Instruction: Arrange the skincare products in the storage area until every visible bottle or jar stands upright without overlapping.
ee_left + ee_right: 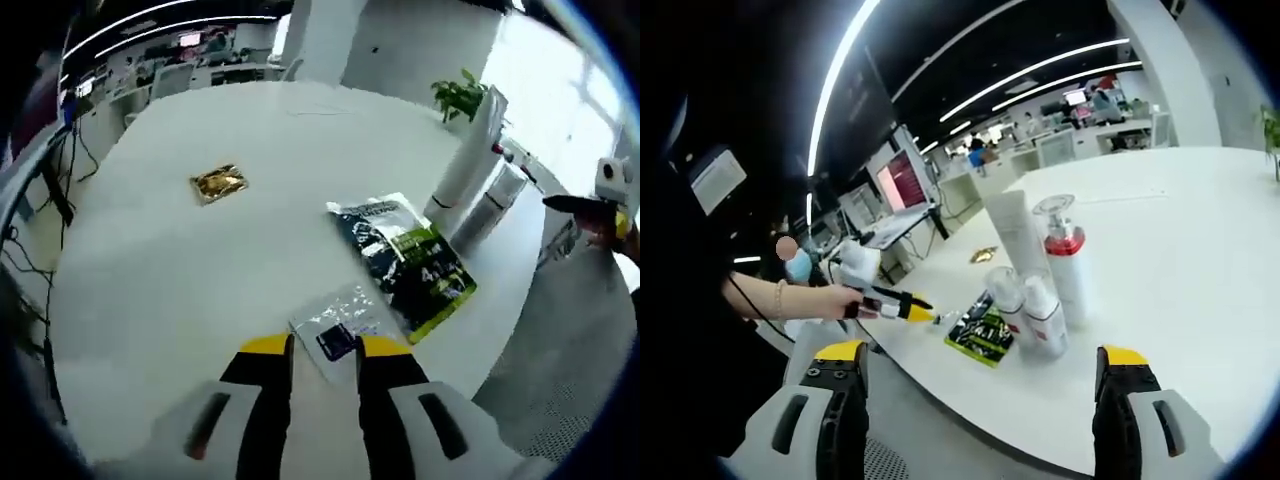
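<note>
- The white table (pixel 1200 250) is carrying everything; behind it an open office of desks and monitors is running back under long ceiling light strips.
- Near the table's edge, a white tube (pixel 1008 232), a red-collared pump bottle (pixel 1064 262) and two smaller capped bottles (pixel 1030 312) are standing upright, close together. That part is looking done.
- Beside the bottles, a dark green packet (pixel 405 262) and a clear sachet (pixel 338 325) are lying flat, as is a gold sachet (pixel 218 183) well apart. These, I judge, are remaining.
- The right gripper (pixel 975 375) is hanging wide open, empty.
- The left gripper (pixel 322 352) is hovering just before the clear sachet, jaws narrowly parted and gripping nothing.
</note>
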Demonstrator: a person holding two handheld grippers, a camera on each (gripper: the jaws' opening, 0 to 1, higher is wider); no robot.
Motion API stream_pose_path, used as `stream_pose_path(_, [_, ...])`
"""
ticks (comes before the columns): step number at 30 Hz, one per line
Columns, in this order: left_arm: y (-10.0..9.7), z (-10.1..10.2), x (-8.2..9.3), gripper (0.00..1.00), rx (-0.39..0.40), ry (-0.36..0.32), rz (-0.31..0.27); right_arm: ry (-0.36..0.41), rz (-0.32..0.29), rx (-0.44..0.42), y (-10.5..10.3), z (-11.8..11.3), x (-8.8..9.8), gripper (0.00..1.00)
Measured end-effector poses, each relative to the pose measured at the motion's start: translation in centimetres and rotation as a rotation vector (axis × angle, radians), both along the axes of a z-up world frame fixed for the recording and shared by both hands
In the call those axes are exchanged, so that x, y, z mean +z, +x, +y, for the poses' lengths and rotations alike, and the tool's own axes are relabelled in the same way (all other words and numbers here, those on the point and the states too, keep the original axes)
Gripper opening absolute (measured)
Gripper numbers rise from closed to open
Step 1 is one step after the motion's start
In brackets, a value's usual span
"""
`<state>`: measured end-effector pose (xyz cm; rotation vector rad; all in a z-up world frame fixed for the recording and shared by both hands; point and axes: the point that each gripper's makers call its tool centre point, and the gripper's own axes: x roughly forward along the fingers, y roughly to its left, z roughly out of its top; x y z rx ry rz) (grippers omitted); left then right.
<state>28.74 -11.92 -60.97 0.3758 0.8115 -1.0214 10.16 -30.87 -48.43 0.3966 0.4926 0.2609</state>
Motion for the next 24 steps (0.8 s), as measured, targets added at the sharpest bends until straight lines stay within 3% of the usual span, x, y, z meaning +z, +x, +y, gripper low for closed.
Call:
stream_pose_path(2, [-0.3, -0.1, -0.5, 0.18, -0.048, 0.034, -0.003, 0.0, 0.002, 0.001, 0.0, 0.0, 0.0, 0.98])
stream_pose_path(14, [0.3, -1.0, -0.6, 0.24, -0.164, 0.082, -0.068, 0.0, 0.006, -0.003, 0.0, 0.0, -0.1, 0.97])
stream_pose_path(24, [0.5, -1.3, -0.6, 0.25, -0.194, 0.085, -0.067, 0.003, 0.006, -0.006, 0.1, -0.1, -0.1, 0.98])
